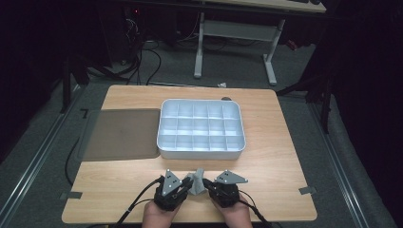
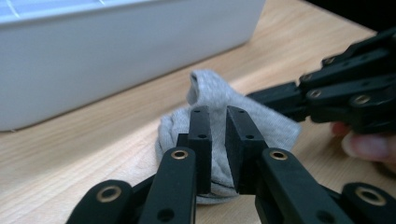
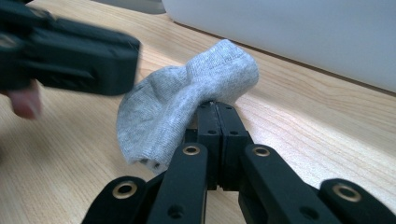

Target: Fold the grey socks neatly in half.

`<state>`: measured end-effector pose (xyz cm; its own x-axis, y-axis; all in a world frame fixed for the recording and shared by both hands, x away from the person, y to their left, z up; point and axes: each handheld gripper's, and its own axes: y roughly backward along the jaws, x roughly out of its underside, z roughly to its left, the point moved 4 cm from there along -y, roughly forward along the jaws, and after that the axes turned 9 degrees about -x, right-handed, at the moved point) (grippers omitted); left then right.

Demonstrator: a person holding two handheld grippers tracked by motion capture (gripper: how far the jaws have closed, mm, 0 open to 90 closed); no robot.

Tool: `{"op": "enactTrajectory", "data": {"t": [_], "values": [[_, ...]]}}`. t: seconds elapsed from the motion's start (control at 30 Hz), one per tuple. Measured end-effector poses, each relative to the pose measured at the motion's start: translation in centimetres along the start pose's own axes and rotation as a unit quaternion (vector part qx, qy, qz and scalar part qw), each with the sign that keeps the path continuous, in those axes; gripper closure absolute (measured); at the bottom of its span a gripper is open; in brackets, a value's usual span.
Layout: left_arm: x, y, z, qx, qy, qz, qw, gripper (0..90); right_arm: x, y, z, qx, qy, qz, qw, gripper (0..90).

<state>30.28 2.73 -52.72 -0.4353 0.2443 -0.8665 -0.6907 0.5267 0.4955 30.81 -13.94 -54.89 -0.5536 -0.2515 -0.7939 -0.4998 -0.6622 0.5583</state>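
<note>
Desk [image 1: 266, 137] of pale wood carried a white tray [image 1: 201, 150] with many small compartments, all of them bare as far as the high view showed, and a dark mat [image 1: 121, 134] just left of it. Near the front edge, between tray and hands, lay a small grey sock [image 1: 196, 183], bunched up, apart from the tray wall. Right tongs [image 3: 218, 108] were pressed fully together, pinching an edge of the sock [image 3: 187, 107]; the cloth draped off to one side of them. Left tongs [image 2: 218, 114] stood a narrow gap apart with a fold of the sock [image 2: 219, 93] between them; the pads did not appear to be squeezing the cloth, so I judged that side loose rather than gripping. Both hands sat low over the desk, close together, the sock resting on the wood. Judged stage: early. The sock was gathered or part-folded but not yet lifted, and nothing had gone into the tray. Left to do, likely: finish the bundle, carry it over the wall, set it in a compartment.
</note>
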Motion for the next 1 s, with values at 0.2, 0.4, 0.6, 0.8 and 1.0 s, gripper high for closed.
{"op": "enactTrajectory", "data": {"t": [0.2,0.4,0.6,0.8,1.0], "values": [[0.6,0.3,2.0,-0.035,0.009,0.004,0.9994,87.2,0.1,-0.1,0.0,0.000,0.002,0.001,1.0000,89.9],[2.0,-1.1,2.4,-0.047,-0.004,0.054,0.9974,87.4,0.0,0.0,0.0,0.000,0.004,0.002,1.0000,89.8],[2.3,-1.7,1.7,-0.038,-0.010,0.069,0.9968,87.2,-0.1,0.3,0.0,0.001,0.004,-0.004,1.0000,89.5],[2.2,-1.7,1.3,-0.035,-0.015,0.071,0.9968,87.0,-0.4,0.6,0.2,0.002,0.010,-0.010,0.9999,89.2],[2.1,-1.9,0.8,-0.031,-0.020,0.071,0.9968,87.0,-0.5,0.6,0.4,-0.003,0.013,-0.010,0.9999,89.2]]}}
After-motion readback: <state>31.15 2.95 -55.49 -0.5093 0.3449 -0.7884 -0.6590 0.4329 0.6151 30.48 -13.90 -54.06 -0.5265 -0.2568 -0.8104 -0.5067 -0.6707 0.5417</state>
